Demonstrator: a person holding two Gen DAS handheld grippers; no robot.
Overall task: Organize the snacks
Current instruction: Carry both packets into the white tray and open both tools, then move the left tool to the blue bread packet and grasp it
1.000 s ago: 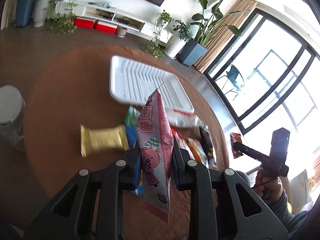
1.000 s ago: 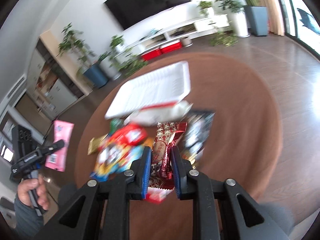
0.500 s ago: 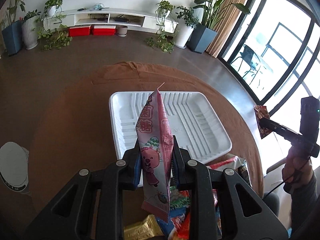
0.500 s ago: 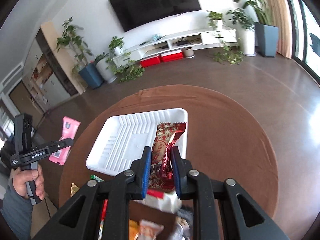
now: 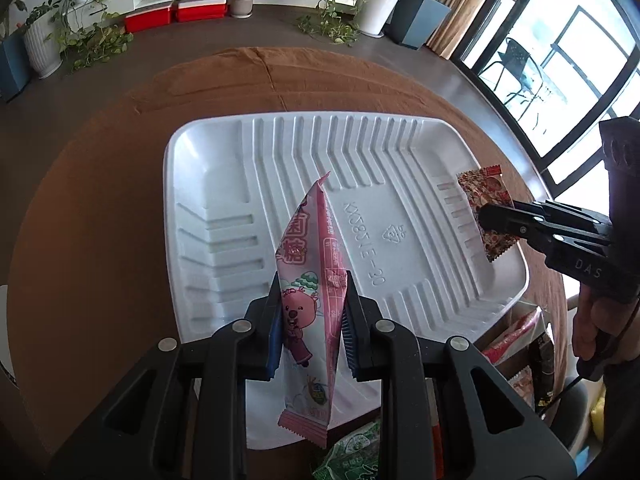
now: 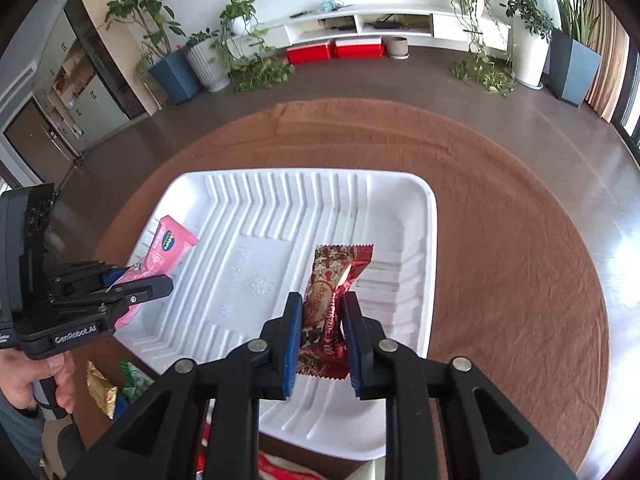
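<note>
A white ribbed tray [image 5: 224, 184] [image 6: 248, 216] lies on the round brown table. My left gripper [image 5: 310, 312] is shut on a pink snack packet [image 5: 310, 264] and holds it upright above the tray's near left part; the packet [image 6: 168, 248] and gripper [image 6: 148, 284] also show in the right wrist view. My right gripper [image 6: 320, 320] is shut on a red patterned snack packet [image 6: 332, 284] above the tray's right side; it also shows in the left wrist view [image 5: 486, 210], where its packet [image 5: 484, 196] sticks out.
Several loose snack packets lie at the tray's near edge, among them a green one [image 5: 352, 456], a gold one [image 6: 100, 392] and a red-and-white one [image 5: 516, 332]. Potted plants [image 6: 168, 60] and a white TV shelf [image 6: 380, 28] stand beyond the table.
Both grippers have moved forward from the snack pile to above the tray, each still holding its packet. The tray now fills the middle of both views.
</note>
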